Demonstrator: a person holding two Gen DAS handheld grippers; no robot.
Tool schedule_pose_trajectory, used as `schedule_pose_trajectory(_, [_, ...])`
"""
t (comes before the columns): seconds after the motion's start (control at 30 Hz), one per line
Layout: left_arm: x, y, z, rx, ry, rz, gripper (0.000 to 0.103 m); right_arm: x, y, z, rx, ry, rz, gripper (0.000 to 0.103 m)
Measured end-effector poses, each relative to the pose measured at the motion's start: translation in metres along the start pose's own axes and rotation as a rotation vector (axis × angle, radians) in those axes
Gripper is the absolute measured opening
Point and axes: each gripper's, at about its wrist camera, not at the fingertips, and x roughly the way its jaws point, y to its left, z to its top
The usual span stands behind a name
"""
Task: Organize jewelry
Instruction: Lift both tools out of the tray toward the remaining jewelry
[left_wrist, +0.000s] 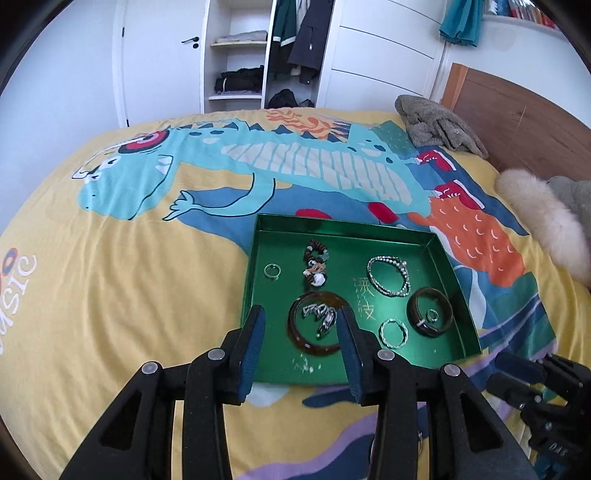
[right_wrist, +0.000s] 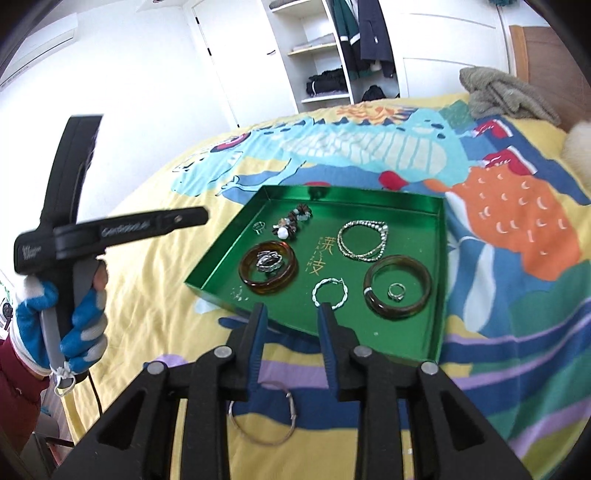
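From the left wrist view, the left hand-held gripper (left_wrist: 300, 325) hangs over the near edge of a green tray (left_wrist: 436, 242) that sits on a bed (left_wrist: 122, 266) with a yellow dinosaur cover. Its blue-padded jaws stand partly apart with nothing between them; nothing is held. Beyond the jaws, inside the tray, lies a brown bangle (left_wrist: 295, 334) with a silver chain piece (left_wrist: 320, 316) heaped inside it. Farther back are a small ring (left_wrist: 272, 271) and a beaded bracelet (left_wrist: 314, 263). To the right lie a silver chain bracelet (left_wrist: 390, 275), a dark bangle (left_wrist: 430, 312) with a little ring (left_wrist: 431, 315) inside it, and a twisted silver hoop (left_wrist: 393, 332). The right hand-held gripper (left_wrist: 517, 373) shows at the lower right corner. From the right wrist view, the right hand-held gripper (right_wrist: 291, 314) is also partly open and empty, its tips over the tray's near edge (right_wrist: 229, 301), just in front of the twisted hoop (right_wrist: 330, 293). A thin metal bangle (right_wrist: 263, 417) lies on the bed outside the tray, below the jaws. At the left, a gloved hand (right_wrist: 74, 325) grips the handle of the other tool.
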Motion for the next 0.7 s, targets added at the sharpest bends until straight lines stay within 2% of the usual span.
schedule_pose_trajectory(0.3, [-0.102, 0.018, -0.059, -0.040, -0.059, 0.004, 0.040, -0.078, 0.027, -0.032, 0.015, -0.049, -0.008, 0.030])
schedule_pose_trajectory(0.7, [-0.184, 0.032, -0.142, -0.052, -0.090, 0.039, 0.040, -0.153, 0.050, -0.091, 0.030, -0.069, -0.031, 0.031])
